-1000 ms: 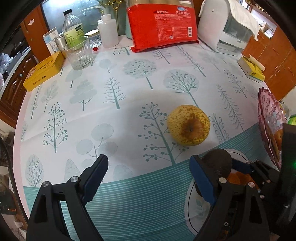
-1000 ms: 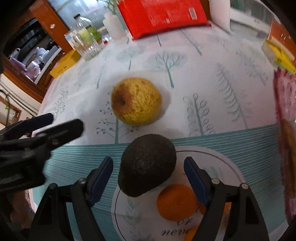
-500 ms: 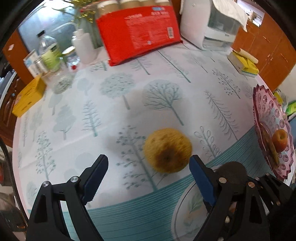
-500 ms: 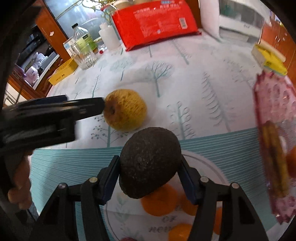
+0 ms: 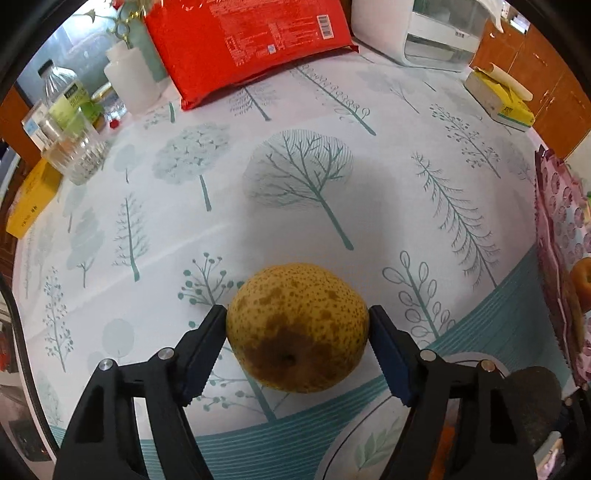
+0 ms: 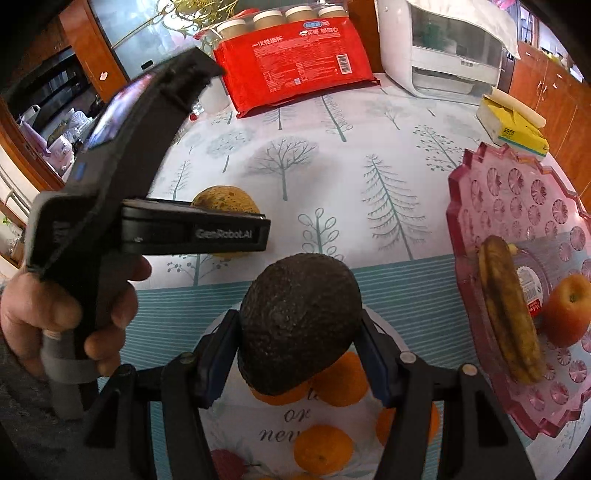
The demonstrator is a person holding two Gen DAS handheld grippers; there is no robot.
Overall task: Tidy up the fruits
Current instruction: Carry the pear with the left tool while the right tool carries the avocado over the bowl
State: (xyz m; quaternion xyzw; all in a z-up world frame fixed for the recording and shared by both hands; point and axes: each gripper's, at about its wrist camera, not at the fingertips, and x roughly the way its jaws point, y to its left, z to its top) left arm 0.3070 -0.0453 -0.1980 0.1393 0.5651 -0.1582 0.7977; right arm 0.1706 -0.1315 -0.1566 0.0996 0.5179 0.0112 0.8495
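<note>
My left gripper [image 5: 297, 334] is shut on a yellow speckled pear [image 5: 297, 326], which rests on the tree-print tablecloth [image 5: 295, 177]. My right gripper [image 6: 297, 339] is shut on a dark avocado [image 6: 299, 325] and holds it above a white plate [image 6: 273, 432] with several oranges [image 6: 323, 448]. The pear [image 6: 225, 197] shows partly behind the left gripper's body [image 6: 192, 236] in the right wrist view. A pink scalloped tray [image 6: 517, 221] at the right holds a browned banana [image 6: 508, 314] and a red apple [image 6: 567, 310].
At the back stand a red package [image 5: 251, 40], a white appliance [image 5: 439, 33], a yellow tissue box [image 5: 496, 92], a glass [image 5: 75, 155], bottles [image 5: 66, 96] and a yellow tin [image 5: 31, 205]. The pink tray [image 5: 561, 236] lies at the right edge in the left wrist view.
My left gripper has moved forward to the pear and shut on it. My right gripper has shut on the avocado and lifted it above the plate.
</note>
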